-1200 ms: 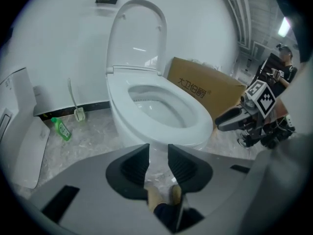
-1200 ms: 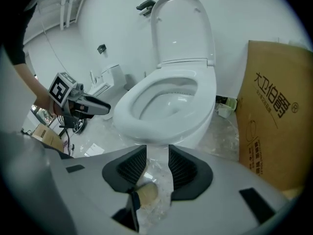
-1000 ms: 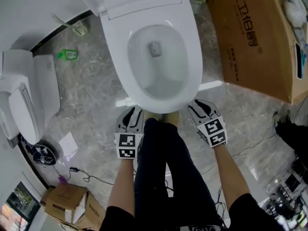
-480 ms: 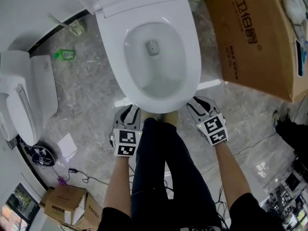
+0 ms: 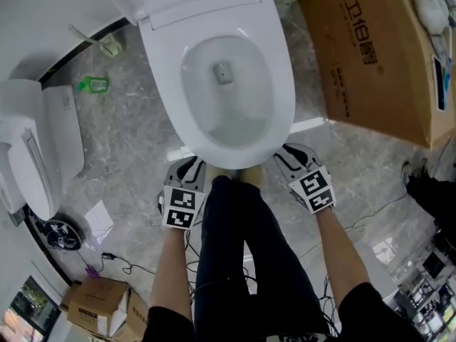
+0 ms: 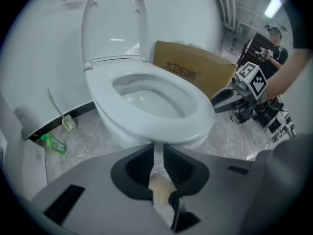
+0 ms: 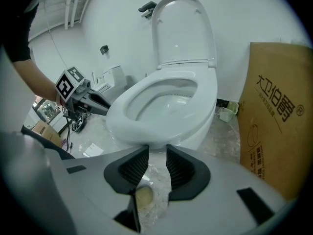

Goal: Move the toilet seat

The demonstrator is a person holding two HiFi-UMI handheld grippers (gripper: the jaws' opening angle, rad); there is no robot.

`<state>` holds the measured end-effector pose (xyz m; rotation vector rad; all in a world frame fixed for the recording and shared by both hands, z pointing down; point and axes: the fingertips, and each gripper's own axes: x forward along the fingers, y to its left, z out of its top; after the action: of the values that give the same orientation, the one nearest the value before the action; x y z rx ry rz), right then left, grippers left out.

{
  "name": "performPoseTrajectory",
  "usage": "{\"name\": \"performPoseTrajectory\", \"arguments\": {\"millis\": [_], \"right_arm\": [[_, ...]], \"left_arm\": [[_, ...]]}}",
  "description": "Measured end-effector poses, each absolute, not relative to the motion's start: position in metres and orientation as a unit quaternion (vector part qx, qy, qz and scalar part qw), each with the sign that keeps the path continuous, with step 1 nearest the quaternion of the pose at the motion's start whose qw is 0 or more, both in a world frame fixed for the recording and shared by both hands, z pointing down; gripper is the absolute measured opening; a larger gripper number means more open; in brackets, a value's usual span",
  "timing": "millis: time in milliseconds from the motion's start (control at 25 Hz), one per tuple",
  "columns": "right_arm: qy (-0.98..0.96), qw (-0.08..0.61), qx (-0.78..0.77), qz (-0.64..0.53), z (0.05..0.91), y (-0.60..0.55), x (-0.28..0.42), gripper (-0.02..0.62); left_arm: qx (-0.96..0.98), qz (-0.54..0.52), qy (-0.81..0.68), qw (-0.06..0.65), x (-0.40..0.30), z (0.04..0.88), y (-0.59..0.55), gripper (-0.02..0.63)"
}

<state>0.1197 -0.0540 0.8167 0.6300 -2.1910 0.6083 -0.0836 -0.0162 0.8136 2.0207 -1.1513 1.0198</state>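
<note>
Left gripper (image 5: pixel 187 171) and right gripper (image 5: pixel 291 155), jaws empty, apart but just narrowing, flank the front of the lowered toilet seat (image 5: pixel 279 84), centre frame, likely to lift it.

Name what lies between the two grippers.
In the head view, the person's dark-trousered legs fill the gap between the left gripper and right gripper, in front of the toilet seat. Both grippers' jaws have just been closing, gripping nothing.
</note>
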Motion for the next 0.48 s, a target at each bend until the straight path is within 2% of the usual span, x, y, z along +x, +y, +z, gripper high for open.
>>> {"name": "performPoseTrajectory", "arguments": {"millis": [160, 480], "right_arm": [[-0.85, 0.387, 0.266, 0.238, 0.814, -0.051, 0.12, 0.097], [-0.851, 0.386, 0.273, 0.23, 0.79, -0.051, 0.118, 0.089]], "left_arm": [[0.745, 0.367, -0.459, 0.315, -0.081, 0.814, -0.014, 0.043], [0.757, 0.37, -0.448, 0.298, -0.081, 0.792, -0.014, 0.039]]}}
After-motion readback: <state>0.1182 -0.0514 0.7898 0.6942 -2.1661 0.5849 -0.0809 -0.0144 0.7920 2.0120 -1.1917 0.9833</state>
